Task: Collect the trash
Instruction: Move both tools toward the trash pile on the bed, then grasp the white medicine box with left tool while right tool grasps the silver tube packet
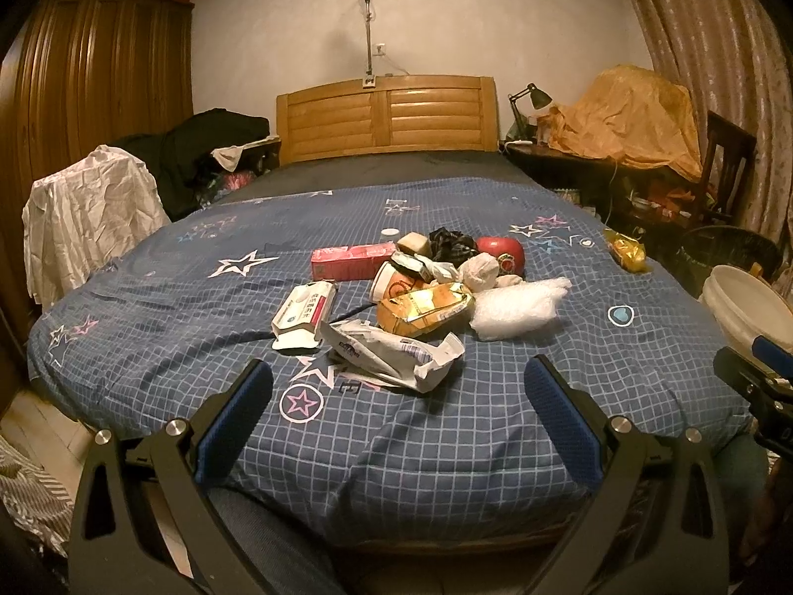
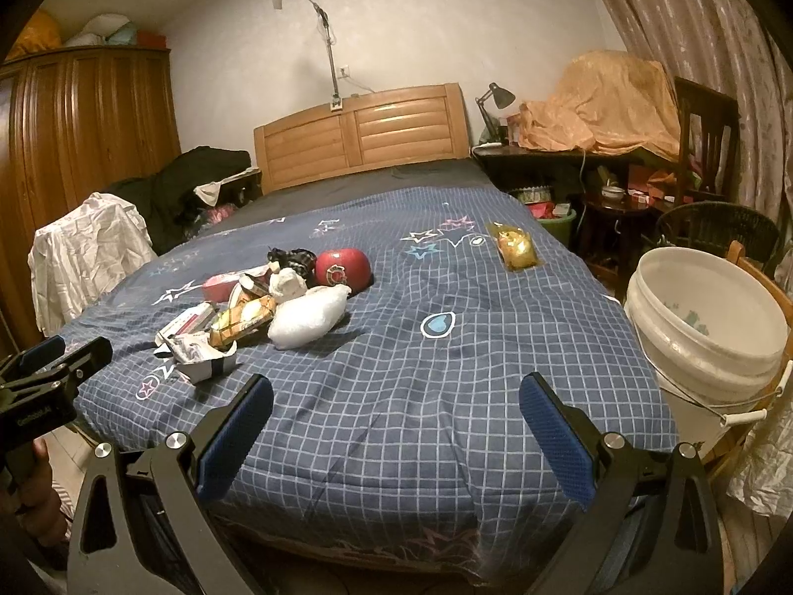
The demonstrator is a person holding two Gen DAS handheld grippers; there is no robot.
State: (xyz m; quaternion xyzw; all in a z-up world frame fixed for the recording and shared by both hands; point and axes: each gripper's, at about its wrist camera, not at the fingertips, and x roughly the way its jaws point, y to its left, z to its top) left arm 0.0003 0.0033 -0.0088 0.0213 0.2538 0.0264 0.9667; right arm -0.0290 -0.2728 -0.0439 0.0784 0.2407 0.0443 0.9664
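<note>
Bedroom's dim and the bed point(image 1: 148, 307) with the blue star-print checked cover is where the trash pile point(image 1: 416, 292) sits, mid-mattress: pink box point(image 1: 352, 260), torn white packets, a gold wrapper, bubble wrap point(image 1: 520, 310), a red round thing point(image 2: 343, 267). Both my left gripper point(image 1: 396, 396) and right gripper point(image 2: 396, 411) hang over the foot of the bed with fingers spread wide, gripping nothing. White bucket point(image 2: 708, 327) stands just off the bed's right edge, and one yellow wrapper point(image 2: 517, 246) lies apart from the pile near that side.
</note>
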